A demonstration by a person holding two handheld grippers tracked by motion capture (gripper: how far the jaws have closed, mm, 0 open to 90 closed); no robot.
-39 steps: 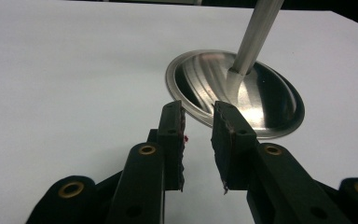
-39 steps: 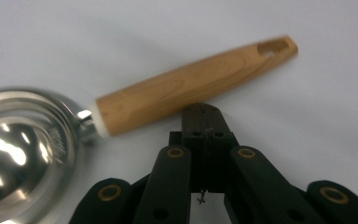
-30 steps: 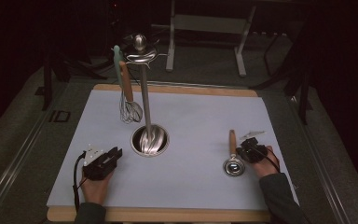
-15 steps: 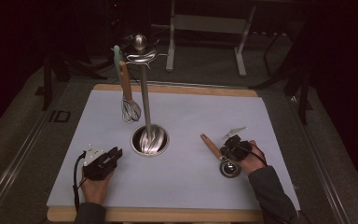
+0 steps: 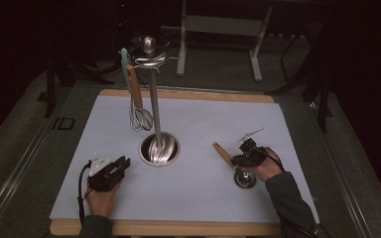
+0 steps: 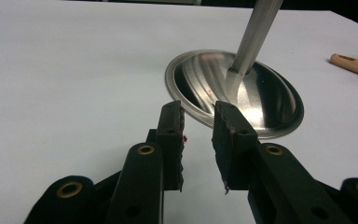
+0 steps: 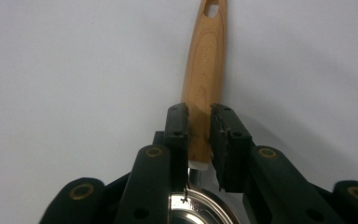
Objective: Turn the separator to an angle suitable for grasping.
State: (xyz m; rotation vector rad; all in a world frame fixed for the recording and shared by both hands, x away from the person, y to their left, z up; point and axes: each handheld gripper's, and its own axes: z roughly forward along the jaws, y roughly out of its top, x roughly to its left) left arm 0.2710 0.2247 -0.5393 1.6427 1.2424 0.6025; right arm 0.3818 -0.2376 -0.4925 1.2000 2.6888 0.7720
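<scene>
A utensil with a wooden handle (image 5: 222,153) (image 7: 204,70) and a round metal bowl (image 5: 244,179) lies on the white mat, right of centre. My right gripper (image 5: 236,159) (image 7: 199,122) stands over the lower part of that handle. Its jaws have just been opening; the handle sits between them with the grip slackened. A steel utensil stand (image 5: 159,148) (image 6: 242,88) rises at mid-mat, and a whisk (image 5: 140,118) hangs from its top. My left gripper (image 5: 122,163) (image 6: 198,122) rests left of the stand's base, open and empty, pointing at it.
The white mat (image 5: 203,119) covers a wooden board with dark floor around it. A pale teal piece (image 5: 124,57) hangs beside the whisk's handle at the stand's top. Metal frame legs (image 5: 255,54) stand beyond the far edge.
My right hand has shifted left, and the utensil's wooden handle has swung from pointing straight away to pointing up and left. The left gripper has stayed put.
</scene>
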